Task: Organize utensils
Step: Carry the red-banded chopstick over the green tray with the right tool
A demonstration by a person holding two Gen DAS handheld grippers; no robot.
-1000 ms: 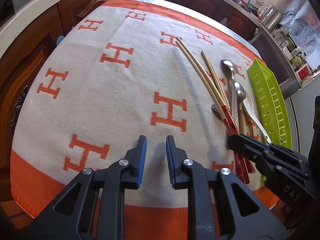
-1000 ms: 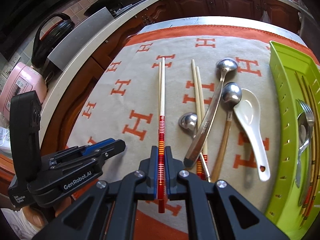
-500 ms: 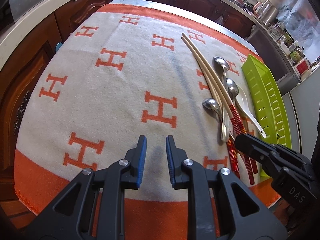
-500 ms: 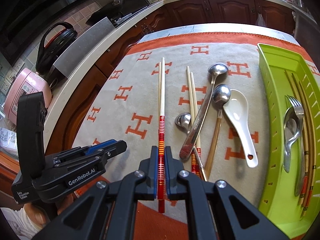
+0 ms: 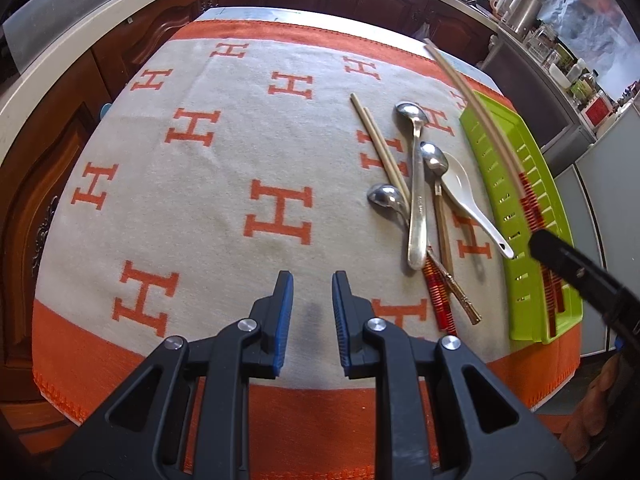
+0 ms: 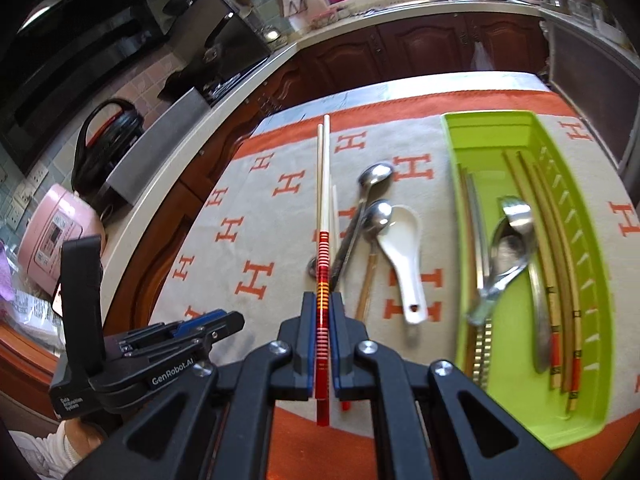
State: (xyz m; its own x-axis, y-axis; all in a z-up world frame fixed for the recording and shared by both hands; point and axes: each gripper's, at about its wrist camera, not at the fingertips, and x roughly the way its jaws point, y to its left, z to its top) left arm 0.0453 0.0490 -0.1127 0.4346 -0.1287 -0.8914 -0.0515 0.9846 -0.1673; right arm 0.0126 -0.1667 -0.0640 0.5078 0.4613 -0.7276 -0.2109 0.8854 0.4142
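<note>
My right gripper (image 6: 322, 300) is shut on the red-banded ends of a pair of pale chopsticks (image 6: 323, 200), lifted off the cloth. In the left wrist view these chopsticks (image 5: 480, 120) slant above the green tray (image 5: 492, 184), with the right gripper (image 5: 560, 256) at the right edge. On the cloth lie a second chopstick pair (image 5: 380, 148), three metal spoons (image 5: 416, 200) and a white ceramic spoon (image 5: 460, 180). The tray (image 6: 488, 132) holds a fork (image 6: 516, 216), a spoon and several chopsticks. My left gripper (image 5: 312, 280) hovers open over bare cloth, nothing between its fingers.
An orange-and-grey cloth with H marks (image 5: 192, 128) covers the table. Dark wooden cabinets and a pale counter (image 6: 168, 184) run along the left and far sides. A pink cooker (image 6: 56, 236) and a black pot (image 6: 108, 132) stand on the counter.
The right gripper has risen with the chopsticks and carried them rightwards, from over the cloth's middle to above the tray's near side. The left gripper drifted slightly, still open.
</note>
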